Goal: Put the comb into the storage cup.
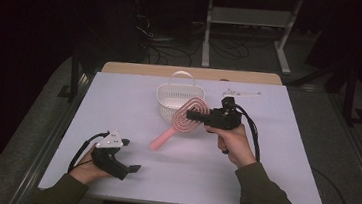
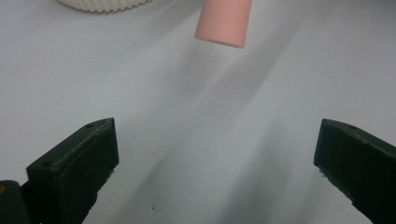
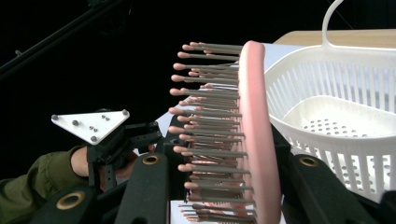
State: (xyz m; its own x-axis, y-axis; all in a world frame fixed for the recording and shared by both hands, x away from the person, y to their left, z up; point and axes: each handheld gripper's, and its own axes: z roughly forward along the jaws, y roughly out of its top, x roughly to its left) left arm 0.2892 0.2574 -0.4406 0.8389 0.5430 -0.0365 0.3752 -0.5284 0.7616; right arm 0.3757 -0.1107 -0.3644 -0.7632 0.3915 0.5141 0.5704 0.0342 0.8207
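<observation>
a white sheet covers the table [image 1: 264, 160], with a strip of bare wood showing at its far edge; beyond it the room is dark — cables on the floor and the legs of a pale metal frame [image 1: 207, 39].

from the high view, the right gripper [image 1: 191, 115] is clamped on the head of a pink hairbrush [image 1: 182, 119], holding it at the near rim of a white slotted basket [image 1: 169, 95], the handle slanting down toward the person. the left gripper [image 1: 132, 168] sits low at the near left of the table, well apart from the brush, its jaws spread wide with nothing between them.

the right gripper view adds what the overhead cannot: the brush head [image 3: 256, 140] stands on edge between the black jaws, bristles pointing away from the basket [image 3: 336, 116] just beside it (the left gripper [image 3: 140, 133], with its grey plate, shows farther off). the left gripper view gives the blunt end of the pink handle [image 2: 223, 22] hanging above the sheet, clear of its parted jaws, and a bit of the basket's ribbed wall [image 2: 105, 4] at the top edge.
</observation>
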